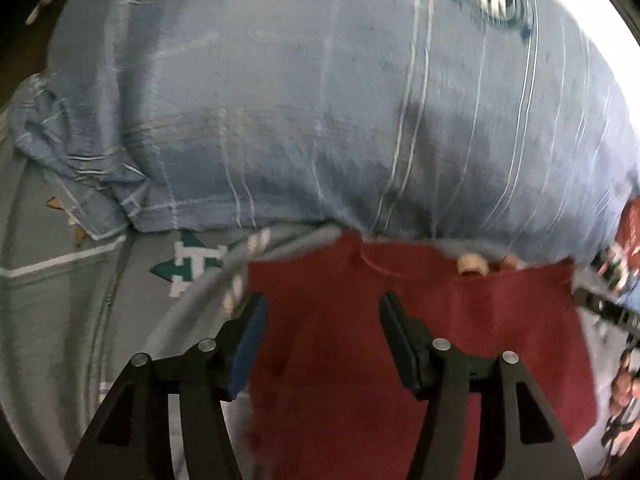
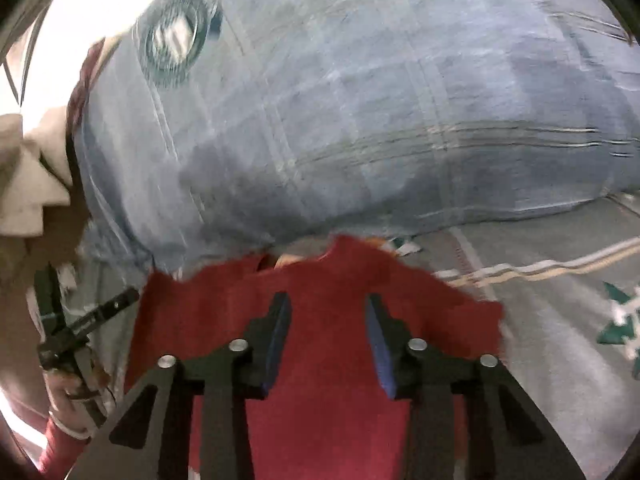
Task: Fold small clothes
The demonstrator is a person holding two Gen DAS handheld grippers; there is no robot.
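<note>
Meanwhile, red garment waits under open grippers

Both the left gripper (image 1: 322, 312) and right gripper (image 2: 326, 312) hover wide, empty, over the red garment (image 1: 400, 320) just below; blue striped cloth (image 1: 280, 100) bulges ahead. Closing carelessly could snag both fabrics.

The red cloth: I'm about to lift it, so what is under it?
The red cloth lies on a grey patterned sheet, beside a blue striped garment. Both open grippers hover above it. Whatever lies beneath its middle is covered.
</note>
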